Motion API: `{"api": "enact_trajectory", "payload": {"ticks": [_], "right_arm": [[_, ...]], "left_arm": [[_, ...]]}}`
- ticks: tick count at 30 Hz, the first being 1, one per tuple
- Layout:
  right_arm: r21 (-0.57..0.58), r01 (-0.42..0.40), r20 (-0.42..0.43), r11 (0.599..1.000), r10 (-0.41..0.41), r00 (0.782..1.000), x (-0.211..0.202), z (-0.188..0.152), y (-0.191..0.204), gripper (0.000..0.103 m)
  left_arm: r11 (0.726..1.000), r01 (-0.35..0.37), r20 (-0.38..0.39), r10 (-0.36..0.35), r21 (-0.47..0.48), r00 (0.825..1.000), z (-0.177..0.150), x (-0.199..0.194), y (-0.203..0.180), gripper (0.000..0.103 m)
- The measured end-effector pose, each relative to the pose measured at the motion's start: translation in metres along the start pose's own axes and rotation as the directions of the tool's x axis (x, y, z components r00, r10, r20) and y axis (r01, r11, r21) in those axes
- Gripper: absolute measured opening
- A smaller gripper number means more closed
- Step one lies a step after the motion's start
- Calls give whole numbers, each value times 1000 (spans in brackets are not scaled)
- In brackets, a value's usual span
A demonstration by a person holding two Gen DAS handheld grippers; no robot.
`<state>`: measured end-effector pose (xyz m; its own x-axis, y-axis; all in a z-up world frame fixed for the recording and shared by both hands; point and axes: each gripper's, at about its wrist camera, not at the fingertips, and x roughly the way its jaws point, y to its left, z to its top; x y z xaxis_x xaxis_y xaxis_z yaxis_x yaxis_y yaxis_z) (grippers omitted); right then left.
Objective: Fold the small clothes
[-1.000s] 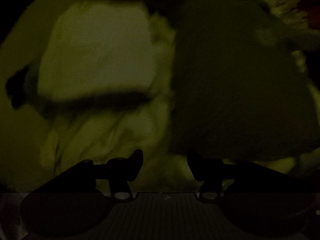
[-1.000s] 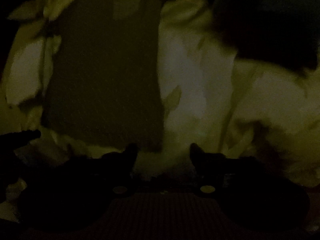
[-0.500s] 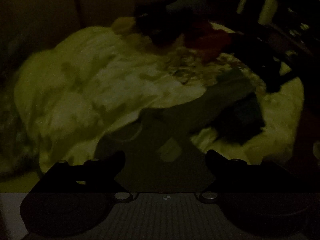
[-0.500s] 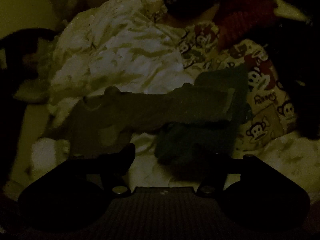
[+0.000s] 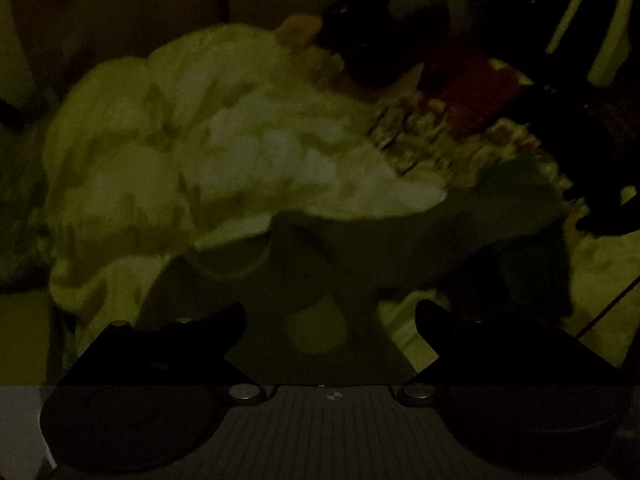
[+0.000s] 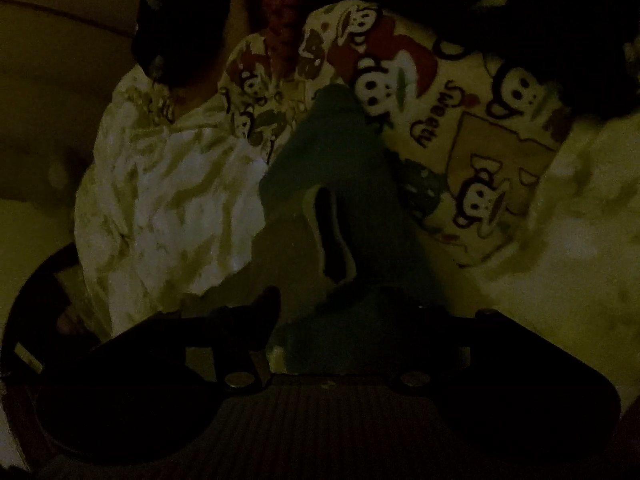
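The scene is very dark. A small dark green garment [image 5: 320, 280] with a pale patch lies on the bed right in front of my left gripper [image 5: 330, 320], whose fingers stand wide apart and hold nothing. In the right wrist view the same green garment [image 6: 352, 208] runs from the middle down between the fingers of my right gripper [image 6: 344, 312]. The left fingertip [image 6: 268, 304] shows and the cloth hides the right one. Whether the right gripper pinches the cloth is unclear.
A rumpled white cloth [image 5: 240, 160] covers the bed at left and also shows in the right wrist view [image 6: 168, 208]. A monkey-print fabric [image 6: 460, 128], a red knit item [image 5: 472, 100] and dark clothes [image 5: 372, 40] lie behind.
Both cameras pulled back from close over the clothes to a wider view of the bed. The left fingers opened wider. The green garment now hangs closer under the right gripper.
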<state>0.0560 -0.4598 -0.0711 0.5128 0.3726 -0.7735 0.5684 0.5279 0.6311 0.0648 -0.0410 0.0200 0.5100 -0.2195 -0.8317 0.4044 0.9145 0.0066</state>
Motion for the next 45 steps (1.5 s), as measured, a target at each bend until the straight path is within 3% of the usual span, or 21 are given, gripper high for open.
{"api": "enact_trajectory", "payload": {"ticks": [4,6,8,10,14,21,25,27,30,34,38,45], "right_arm": [[-6,-24,-15,1000,24,1000,21,11,2,58],[-45,-29,-7,999,29,1000,28,14,7,48],[-104,-20,-8,994,19,1000,34,16,13,32],[-127,-11,-2,992,11,1000,37,15,14,19],[-192,-30,41,981,38,998,30,12,20,14],[-267,-67,46,961,82,996,19,1,35,12],[-320,-112,34,941,129,991,18,-1,45,12],[-348,-123,34,929,144,989,17,-3,51,12],[-383,-153,11,911,170,985,14,-9,59,12],[-431,-177,-8,885,193,981,14,-21,74,12],[-488,-213,-6,847,241,971,10,-40,93,12],[-534,-220,5,816,264,965,12,-81,122,12]], "left_arm": [[991,-7,-23,4,-135,1000,-16,8,-9,103],[976,-42,-48,33,-213,998,-28,10,-12,103],[961,-91,-91,69,-260,993,-43,14,-15,103],[957,-117,-132,84,-267,988,-56,18,-17,103],[964,-180,-154,151,-197,976,-67,23,-20,103],[940,-219,-167,180,-262,969,-61,24,-17,103],[926,-296,-190,256,-232,948,-62,22,-18,103],[919,-309,-219,258,-244,941,-63,24,-15,103],[909,-299,-228,238,-291,944,-66,24,-9,103],[919,-269,-232,206,-287,951,-64,23,-5,103],[929,-268,-241,207,-257,948,-58,30,6,103],[940,-281,-235,233,-196,944,-57,45,49,103]]}}
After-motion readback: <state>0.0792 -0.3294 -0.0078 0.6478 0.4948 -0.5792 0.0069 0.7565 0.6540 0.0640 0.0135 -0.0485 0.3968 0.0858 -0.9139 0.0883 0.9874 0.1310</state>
